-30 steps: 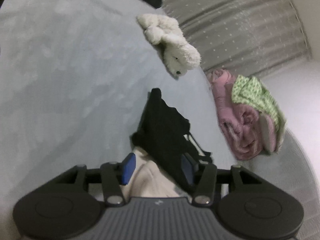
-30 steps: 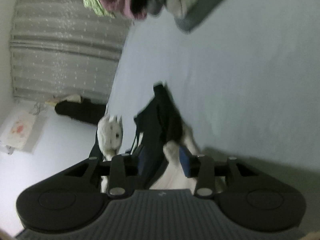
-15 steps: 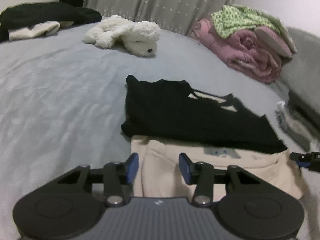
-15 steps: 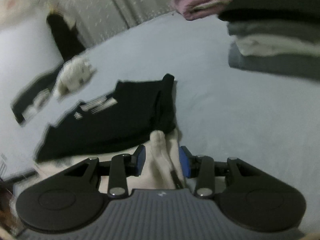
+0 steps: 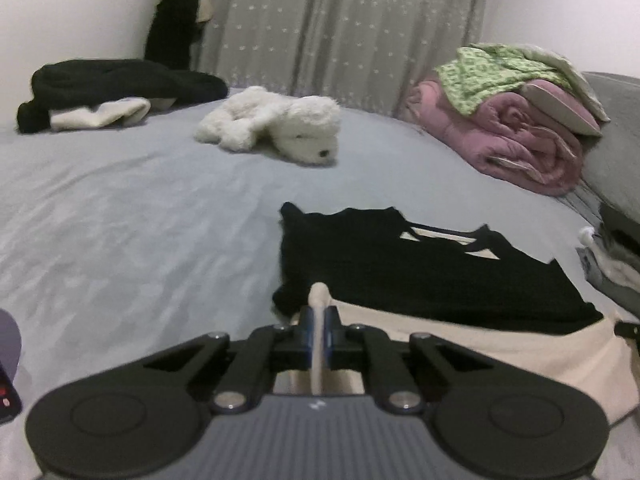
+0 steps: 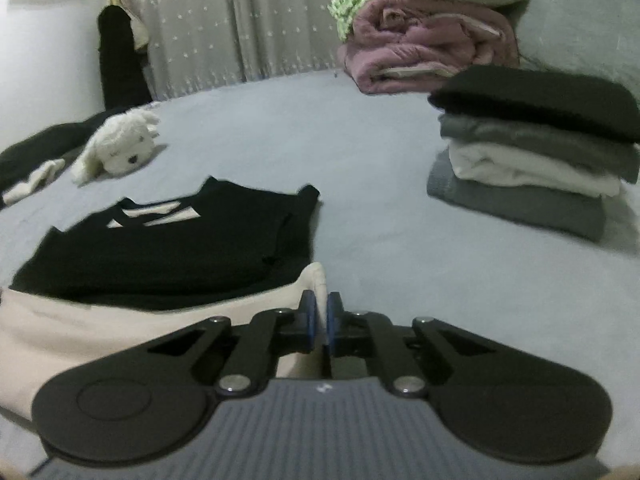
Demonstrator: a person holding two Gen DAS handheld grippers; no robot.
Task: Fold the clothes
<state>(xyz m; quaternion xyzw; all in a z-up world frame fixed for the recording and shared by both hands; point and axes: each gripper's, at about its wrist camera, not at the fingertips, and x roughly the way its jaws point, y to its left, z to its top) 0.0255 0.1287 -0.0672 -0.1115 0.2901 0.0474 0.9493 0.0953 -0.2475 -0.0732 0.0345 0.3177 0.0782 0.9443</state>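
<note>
A cream garment (image 5: 480, 352) lies flat on the grey bed (image 5: 120, 220), and a black garment (image 5: 400, 272) with pale stripes covers its far part. My left gripper (image 5: 319, 328) is at the cream garment's left corner, its jaws closing tight on a raised pinch of the cream cloth. In the right wrist view the same cream garment (image 6: 100, 332) and black garment (image 6: 160, 252) spread to the left. My right gripper (image 6: 319, 320) is at the right corner, its jaws closing on the cream edge that rises between the blue pads.
A stack of folded clothes (image 6: 532, 160) stands on the bed to the right. A white plush toy (image 5: 280, 128) lies farther back, with a dark heap of clothes (image 5: 120, 84) at the far left. A rolled pink quilt (image 5: 520, 140) sits by the curtain.
Both wrist views have rolled from steeply tilted to level. Both grippers' jaws, apart before around the cream cloth, have come together on it.
</note>
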